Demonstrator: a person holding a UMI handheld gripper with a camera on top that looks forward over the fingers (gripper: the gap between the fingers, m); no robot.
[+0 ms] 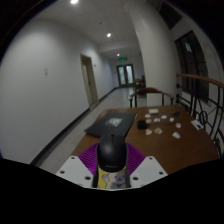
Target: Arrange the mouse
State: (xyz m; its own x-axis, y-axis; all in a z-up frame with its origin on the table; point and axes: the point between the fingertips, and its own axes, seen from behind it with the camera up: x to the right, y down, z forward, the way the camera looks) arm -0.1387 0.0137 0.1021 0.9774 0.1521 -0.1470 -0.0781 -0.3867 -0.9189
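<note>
A black computer mouse [111,149] sits between my gripper's two fingers, and the purple pads [89,157] press on both its sides. My gripper [111,155] is shut on the mouse and holds it in the air above the near end of a wooden table [170,143]. A dark mouse pad [109,123] lies on the table just beyond the fingers. A yellowish patch shows under the mouse, close to the gripper body.
Several small white items [163,128] and a small black object [143,125] lie on the table right of the mouse pad. A chair [148,95] stands at the table's far end. A dark railing [205,100] runs along the right. A corridor with doors opens to the left.
</note>
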